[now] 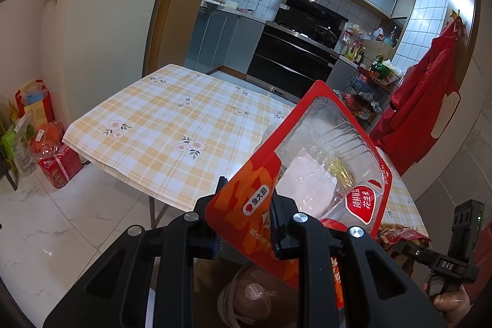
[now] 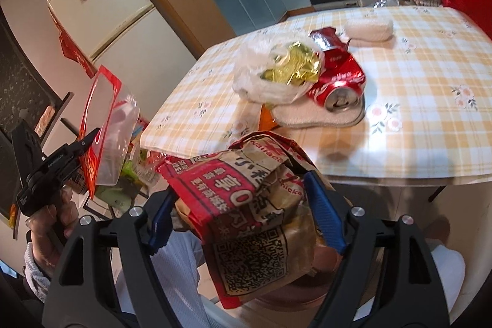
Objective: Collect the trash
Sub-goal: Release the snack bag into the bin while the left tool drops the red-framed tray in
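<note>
We see the left gripper point(image 1: 246, 217) pinching the lower edge of a red snack pouch point(image 1: 310, 162), fingers narrow on the film; the pouch's long axis runs up and to the right, its clear window facing us, held above the near edge of the checked table point(image 1: 172, 125). The right gripper point(image 2: 243, 214) clamps a crumpled paper fast-food bag point(image 2: 252, 223), jaws fairly wide around it, hanging downward off the table's edge. On the table lie a crushed red can point(image 2: 338, 79), its mouth toward us, touching a gold wrapper point(image 2: 292, 66) in a clear plastic bag point(image 2: 255, 82)
</note>
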### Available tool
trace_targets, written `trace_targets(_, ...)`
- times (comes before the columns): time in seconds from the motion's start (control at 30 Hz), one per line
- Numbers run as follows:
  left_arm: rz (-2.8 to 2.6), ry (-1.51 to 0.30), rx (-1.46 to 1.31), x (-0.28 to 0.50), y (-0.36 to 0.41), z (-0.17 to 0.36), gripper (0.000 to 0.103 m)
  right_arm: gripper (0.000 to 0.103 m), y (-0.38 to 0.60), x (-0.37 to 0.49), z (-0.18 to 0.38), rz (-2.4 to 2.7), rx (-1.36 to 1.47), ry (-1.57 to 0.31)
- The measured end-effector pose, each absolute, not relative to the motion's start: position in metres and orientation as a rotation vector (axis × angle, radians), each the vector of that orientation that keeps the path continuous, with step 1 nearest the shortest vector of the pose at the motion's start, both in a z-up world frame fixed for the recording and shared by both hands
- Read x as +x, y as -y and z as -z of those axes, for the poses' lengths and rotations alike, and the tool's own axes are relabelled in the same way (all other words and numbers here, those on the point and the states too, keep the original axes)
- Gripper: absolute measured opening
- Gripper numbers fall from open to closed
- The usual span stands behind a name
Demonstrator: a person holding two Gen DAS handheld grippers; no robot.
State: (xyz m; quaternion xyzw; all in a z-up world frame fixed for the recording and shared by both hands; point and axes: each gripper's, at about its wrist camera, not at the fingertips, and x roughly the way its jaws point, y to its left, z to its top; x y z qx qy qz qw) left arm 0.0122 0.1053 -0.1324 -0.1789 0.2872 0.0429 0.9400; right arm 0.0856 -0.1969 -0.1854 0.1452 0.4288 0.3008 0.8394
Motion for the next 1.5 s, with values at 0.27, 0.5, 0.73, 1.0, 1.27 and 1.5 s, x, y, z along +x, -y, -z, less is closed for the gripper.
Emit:
trace_targets(0.27,-0.087,-0.59,-0.366,0.011,-0.103,0.136,0.024,0.094,0.188,0.084,0.191,-0.646,0.277,-0.931)
trace_targets(0.5,-0.084,-0.59,-0.363,0.01,-0.103,0.137,0.024,0.096,0.19,0.083,0.186,-0.625,0.259,-0.906)
trace_targets(0.73,-0.057,-0.604,-0.314,0.011,-0.087,0.144,0.024,0.097,0.217,0.085,0.169,-0.466,0.235,-0.792)
trace_targets(1.0,0.038,-0.656,-0.233,0.02,-0.045,0.158,0.024,0.097,0.271,0.091,0.165,-0.307,0.298,-0.703)
trace_targets(1.27,0.134,-0.726,-0.152,0.039,-0.003,0.177,0.025,0.097,0.295,0.097,0.18,-0.261,0.331,-0.703)
trace_targets(1.5,0.251,-0.794,-0.177,0.05,0.017,0.199,0.06,0.097,0.311,0.104,0.203,-0.233,0.38,-0.744)
